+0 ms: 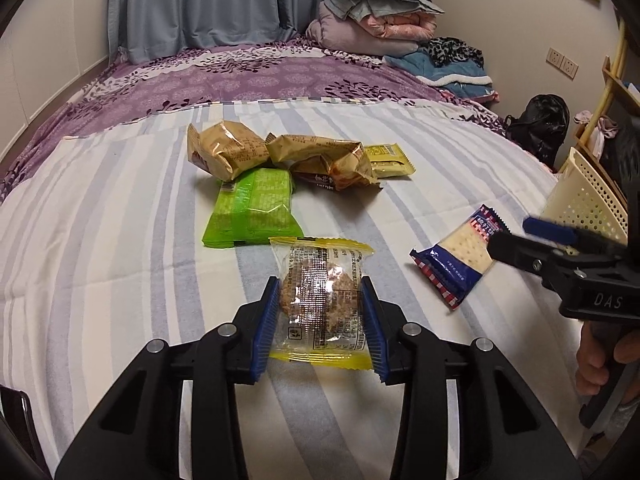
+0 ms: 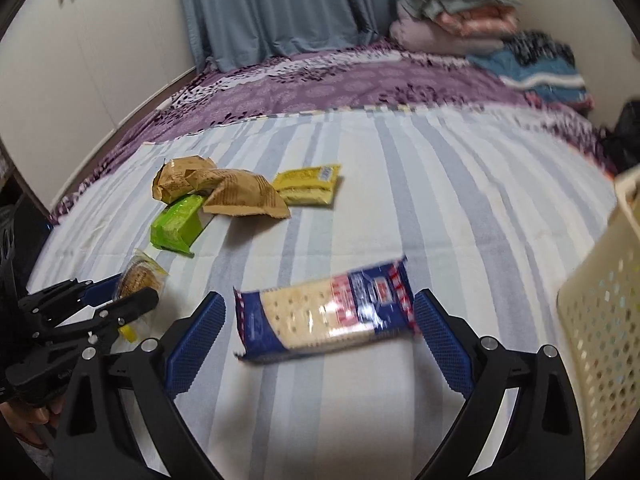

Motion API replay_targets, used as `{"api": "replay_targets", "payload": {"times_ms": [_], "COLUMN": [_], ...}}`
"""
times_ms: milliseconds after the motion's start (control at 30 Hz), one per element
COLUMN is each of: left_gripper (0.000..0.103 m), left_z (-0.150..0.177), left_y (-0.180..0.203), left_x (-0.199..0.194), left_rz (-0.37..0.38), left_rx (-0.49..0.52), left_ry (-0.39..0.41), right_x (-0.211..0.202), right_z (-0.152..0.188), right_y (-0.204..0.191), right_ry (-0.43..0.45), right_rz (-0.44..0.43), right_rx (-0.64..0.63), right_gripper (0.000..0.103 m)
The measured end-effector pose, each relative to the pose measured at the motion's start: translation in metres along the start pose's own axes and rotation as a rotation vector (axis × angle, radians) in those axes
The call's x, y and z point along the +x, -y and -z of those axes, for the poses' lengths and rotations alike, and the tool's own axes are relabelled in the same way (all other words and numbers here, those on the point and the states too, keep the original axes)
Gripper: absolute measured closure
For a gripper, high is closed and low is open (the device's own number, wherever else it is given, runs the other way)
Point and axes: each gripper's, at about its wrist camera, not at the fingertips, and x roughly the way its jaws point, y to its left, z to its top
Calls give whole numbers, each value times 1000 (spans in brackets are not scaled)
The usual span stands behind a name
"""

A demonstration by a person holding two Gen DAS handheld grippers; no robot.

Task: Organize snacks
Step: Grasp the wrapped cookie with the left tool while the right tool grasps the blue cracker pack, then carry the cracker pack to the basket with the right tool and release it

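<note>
My left gripper [image 1: 320, 316] is shut on a clear, yellow-edged cookie packet [image 1: 320, 300], pads pressing both its sides; the packet also shows in the right wrist view [image 2: 140, 280]. My right gripper [image 2: 320, 328] is open wide, its pads on either side of a blue cracker packet [image 2: 326, 316] lying on the striped bed sheet [image 2: 440, 200]; the right pad is next to the packet's end. In the left wrist view the cracker packet [image 1: 460, 256] lies right of my left gripper. A cream perforated basket [image 2: 604, 320] stands at the right.
A pile of snacks lies farther back: two tan packets [image 1: 232, 148], a green packet [image 1: 252, 208] and a yellow packet [image 1: 388, 160]. Folded blankets [image 1: 372, 12] are stacked at the bed's far end. A black bag [image 1: 540, 124] sits beside the bed.
</note>
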Motion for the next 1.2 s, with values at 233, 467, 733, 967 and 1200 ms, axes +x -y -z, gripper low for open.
{"api": "replay_targets", "payload": {"times_ms": [233, 467, 733, 967, 1200], "left_gripper": [63, 63, 63, 63, 63], "left_z": [-2, 6, 7, 4, 4], "left_y": [-1, -6, -13, -7, 7], "left_x": [-8, -19, -24, -26, -32], "left_rz": [8, 2, -8, 8, 16], "left_rx": [-8, -15, -34, -31, -9], "left_ry": [14, 19, 24, 34, 45], "right_x": [13, 58, 70, 50, 42], "right_z": [8, -27, -31, -8, -9], "right_y": [11, -3, -32, -26, -15], "right_ry": [-62, -78, -94, -69, -52], "right_rz": [-109, -36, 137, 165, 146], "right_rx": [113, 43, -126, -141, -108], "right_gripper": [9, 9, 29, 42, 59]}}
